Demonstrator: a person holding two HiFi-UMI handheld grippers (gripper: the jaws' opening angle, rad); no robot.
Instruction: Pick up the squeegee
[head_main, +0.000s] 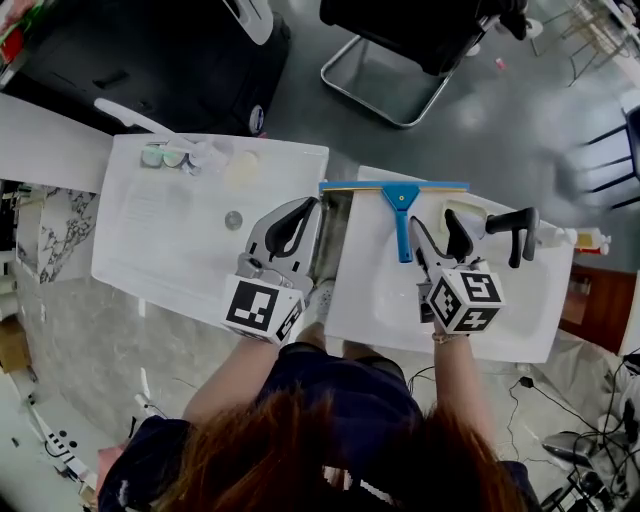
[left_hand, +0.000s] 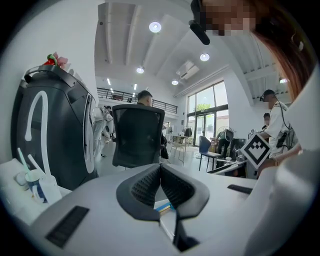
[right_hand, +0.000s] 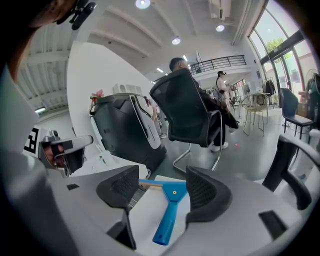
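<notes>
Right claw (right_hand: 161, 187) is released, its jaws wide apart with nothing gripped; in its own view the blue squeegee (head_main: 400, 205) shows through the gap, untouched. Left claw (left_hand: 160, 175) is clenched, pads meeting on nothing, above the near right corner of the left white basin (head_main: 150, 260). The squeegee lies on the back rim of the right basin (head_main: 520, 320), its blade overhanging the gap between the basins and its handle pointing toward the person. A black tap (head_main: 515, 232) stands just right of the right claw. The left basin has a round drain (head_main: 233, 220) and small cups (head_main: 160, 156) at its back rim.
</notes>
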